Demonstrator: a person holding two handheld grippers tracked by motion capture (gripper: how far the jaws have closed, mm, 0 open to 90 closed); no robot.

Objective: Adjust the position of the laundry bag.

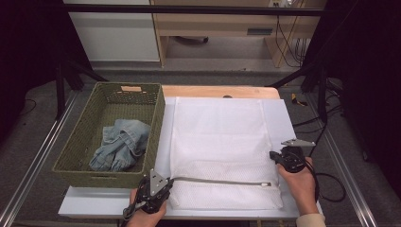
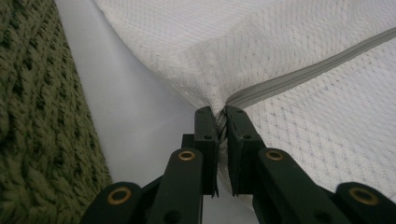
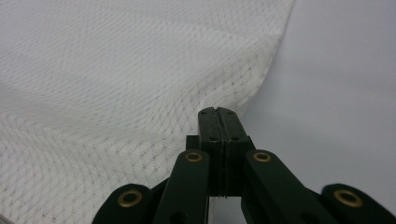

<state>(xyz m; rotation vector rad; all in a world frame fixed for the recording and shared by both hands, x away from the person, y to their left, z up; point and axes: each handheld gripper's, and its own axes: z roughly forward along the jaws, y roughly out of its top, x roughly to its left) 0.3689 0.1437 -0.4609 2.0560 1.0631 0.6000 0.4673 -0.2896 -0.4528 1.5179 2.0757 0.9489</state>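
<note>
Both tongs clamp the white mesh laundry bag (image 1: 222,151): left tongs (image 2: 222,112) at the zipper's (image 1: 220,181) end, right tongs (image 3: 216,111) on the far edge, probably holding it steady beside the basket (image 1: 85,137).

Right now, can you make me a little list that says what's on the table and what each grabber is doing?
table: white mat on top
bag: white mesh laundry bag lying flat, grey zipper along its near edge
basket: green woven basket to the left of the bag
in basket: crumpled blue denim garment
left gripper: shut on the bag's fabric at the zipper's left end
right gripper: shut on the bag's right edge
hands: a person's hand holds each gripper
</note>
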